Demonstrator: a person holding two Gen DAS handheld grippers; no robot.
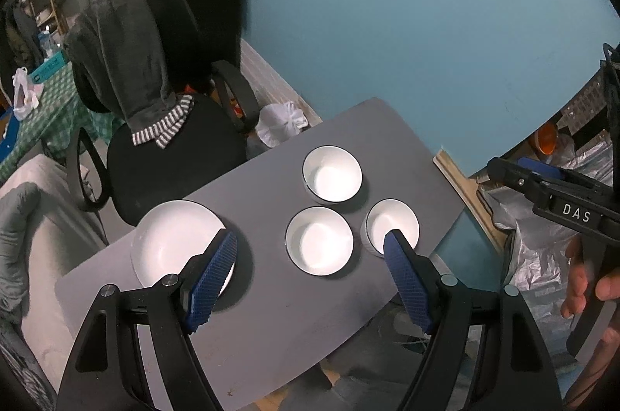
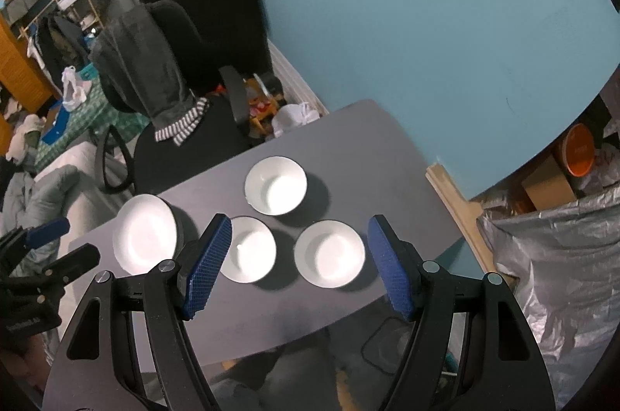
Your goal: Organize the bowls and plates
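Four white dishes are seen on a small grey table [image 2: 271,314]: a plate [image 2: 144,233] at the left edge and three bowls grouped to its right, a far bowl [image 2: 276,184], a near-left bowl [image 2: 252,249] and a near-right bowl [image 2: 329,253]. All stand apart from one another, none stacked.

The right gripper [image 2: 298,256] is held above the near side of the table, tilted steeply down, its blue pads spread wide with nothing between them; the two near bowls are framed below the gap, the near-right one lying closest to the middle. The left gripper [image 1: 310,269] is likewise spread and empty, with the plate [image 1: 174,244] under its left finger and the near-left bowl [image 1: 319,240] inside the gap.

The plate is judged nearer to the left hand, the near-right bowl to the right. Round dishes offer no long axis, so any rim may be approached. The plate sits close to the table's left edge, and the near-right bowl close to the right corner; little room is left there for sliding. Open surface is seen on the near side.
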